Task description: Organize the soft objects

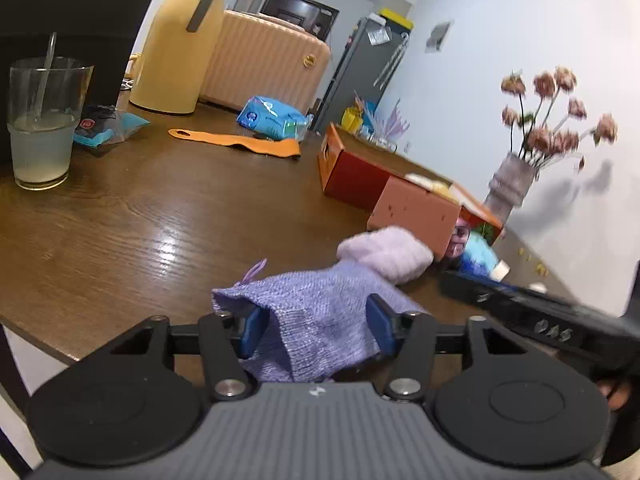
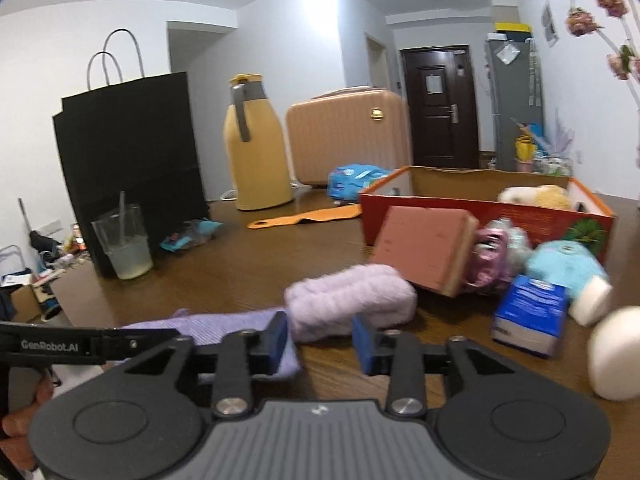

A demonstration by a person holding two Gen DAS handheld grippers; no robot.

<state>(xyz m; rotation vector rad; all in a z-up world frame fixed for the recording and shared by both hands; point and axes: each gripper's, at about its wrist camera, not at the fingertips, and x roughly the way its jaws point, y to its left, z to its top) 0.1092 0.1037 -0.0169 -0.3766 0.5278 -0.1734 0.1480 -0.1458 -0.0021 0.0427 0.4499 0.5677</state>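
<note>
A purple knitted cloth [image 1: 320, 312] lies at the table's near edge, with a fluffy lilac roll [image 1: 386, 254] just beyond it. My left gripper [image 1: 316, 330] is open, its blue pads either side of the cloth. My right gripper [image 2: 320, 334] is open and empty, just short of the lilac roll [image 2: 352, 300]; the cloth [image 2: 208, 330] lies to its left. An open red box [image 2: 480, 204] holds a yellow plush [image 2: 536, 196]. A pink block [image 2: 424, 248] leans on the box beside a pink plush [image 2: 492, 256] and a turquoise plush [image 2: 564, 268].
On the wooden table [image 1: 140, 220] stand a glass with a cloudy drink [image 1: 42, 124], a yellow jug [image 1: 176, 36], a peach case [image 1: 264, 60], a blue pack [image 1: 272, 118] and an orange strap [image 1: 240, 142]. A vase of flowers [image 1: 516, 184] and a black bag [image 2: 132, 160] stand nearby.
</note>
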